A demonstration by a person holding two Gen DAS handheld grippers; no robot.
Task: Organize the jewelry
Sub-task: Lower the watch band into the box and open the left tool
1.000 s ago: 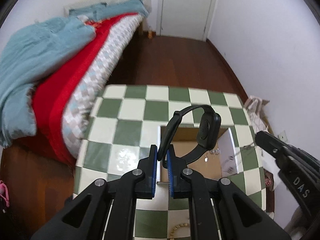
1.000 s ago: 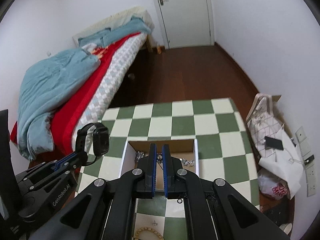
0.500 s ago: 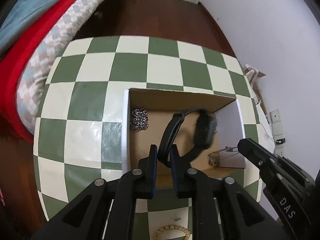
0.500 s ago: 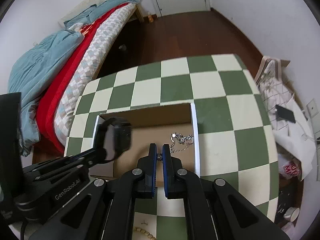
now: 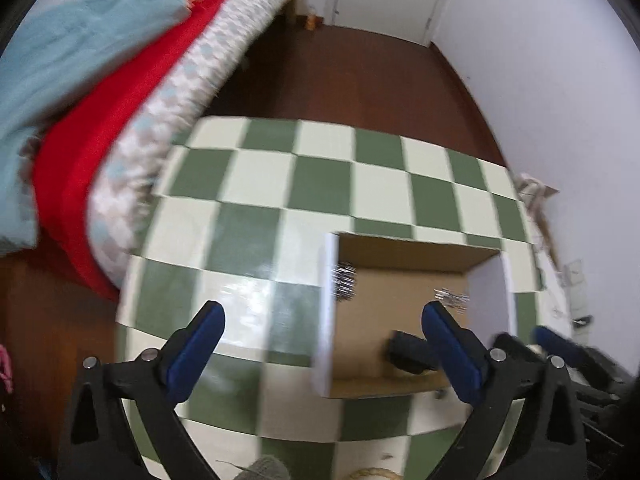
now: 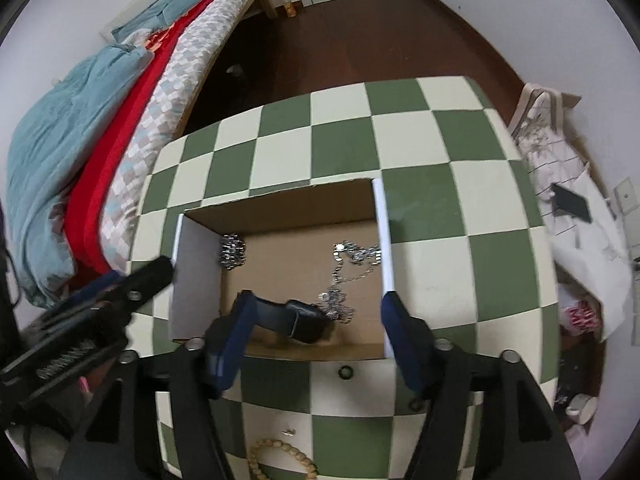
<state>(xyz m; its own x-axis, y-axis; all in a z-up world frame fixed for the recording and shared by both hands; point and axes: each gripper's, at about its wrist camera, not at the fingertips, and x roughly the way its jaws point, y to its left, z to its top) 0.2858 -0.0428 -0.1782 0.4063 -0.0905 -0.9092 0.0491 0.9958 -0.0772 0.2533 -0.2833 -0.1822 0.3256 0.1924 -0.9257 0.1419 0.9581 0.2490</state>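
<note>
An open cardboard box [image 6: 280,204] stands on the green-and-cream checkered table [image 6: 400,128]. On the box floor lie a black watch [image 6: 304,318], a silver necklace [image 6: 352,264] and a silver mesh bracelet [image 6: 232,250]. My right gripper [image 6: 316,300] hovers over the box's near edge, its jaws opening; the watch lies loose below them and no pad touches it. My left gripper [image 5: 320,312] hangs over the box's left wall [image 5: 326,320], its jaws opening wide with nothing between them. The left wrist view is blurred; the watch [image 5: 408,354] shows as a dark shape.
A wooden bead bracelet [image 6: 280,460], a small dark ring [image 6: 345,372] and a tiny silver piece [image 6: 289,432] lie on the table in front of the box. A bed with red and blue covers [image 6: 100,120] borders the table's left. A white bag [image 6: 560,152] sits at the right.
Both grippers have opened. The watch left the left gripper and now lies in the box; the necklace left the right gripper and lies beside it. The left gripper has shifted left.
</note>
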